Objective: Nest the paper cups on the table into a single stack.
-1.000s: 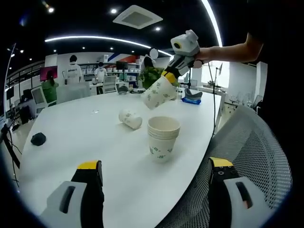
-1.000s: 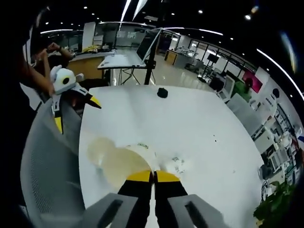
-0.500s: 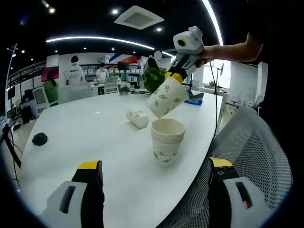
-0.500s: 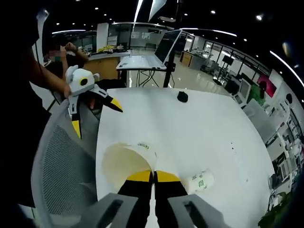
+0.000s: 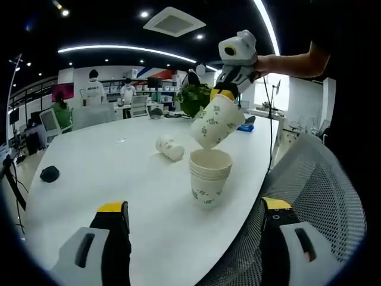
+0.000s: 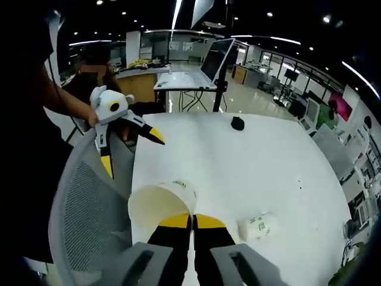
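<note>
While the round white table (image 5: 89, 173) spreads across the left gripper view, a grey mesh chair (image 5: 309, 196) sits against its edge at about 4 o'clock. Near the table's edge stands a stack of nested paper cups (image 5: 208, 177), upright, mouth open upward. Just above it, at 1 o'clock of the stack, hangs a tilted paper cup (image 5: 216, 122), its base pointing down toward the stack's mouth but apart from it. That cup is pinched by its rim in the right gripper (image 5: 222, 94), whose yellow-tipped jaws are closed together on the wall. At 11 o'clock of the stack, a further paper cup lies on its side (image 5: 170, 148). A small black object (image 5: 49, 174) rests far off at 9 o'clock. The left gripper (image 5: 193, 208) has its jaws spread wide, holding nothing and touching nothing.
</note>
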### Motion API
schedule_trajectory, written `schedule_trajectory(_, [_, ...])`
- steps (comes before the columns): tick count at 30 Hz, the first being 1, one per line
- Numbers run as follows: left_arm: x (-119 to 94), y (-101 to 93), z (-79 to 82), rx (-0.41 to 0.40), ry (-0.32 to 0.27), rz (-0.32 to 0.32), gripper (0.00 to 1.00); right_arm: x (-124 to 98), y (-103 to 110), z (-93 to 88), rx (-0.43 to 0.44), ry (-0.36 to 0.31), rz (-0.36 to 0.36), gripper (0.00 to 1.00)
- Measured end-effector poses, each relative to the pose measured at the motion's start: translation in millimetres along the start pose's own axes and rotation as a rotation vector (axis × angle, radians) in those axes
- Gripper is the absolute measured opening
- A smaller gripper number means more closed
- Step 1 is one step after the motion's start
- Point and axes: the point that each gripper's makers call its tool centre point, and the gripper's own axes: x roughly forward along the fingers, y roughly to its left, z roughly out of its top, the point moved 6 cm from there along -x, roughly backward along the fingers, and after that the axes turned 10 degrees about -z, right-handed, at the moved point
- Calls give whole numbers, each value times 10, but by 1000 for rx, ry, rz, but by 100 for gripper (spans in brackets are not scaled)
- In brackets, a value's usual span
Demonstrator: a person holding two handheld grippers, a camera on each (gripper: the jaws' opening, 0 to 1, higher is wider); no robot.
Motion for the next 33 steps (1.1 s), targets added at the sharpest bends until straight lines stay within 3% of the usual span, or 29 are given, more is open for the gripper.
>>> schedule_trajectory(18, [-17,20,5,-2,-7,15,88,224,123,88,8,40,66,0])
schedule_trajectory(33, [-32,35,6,-3,-10,29,87,529,160,91,-44,48,19,0])
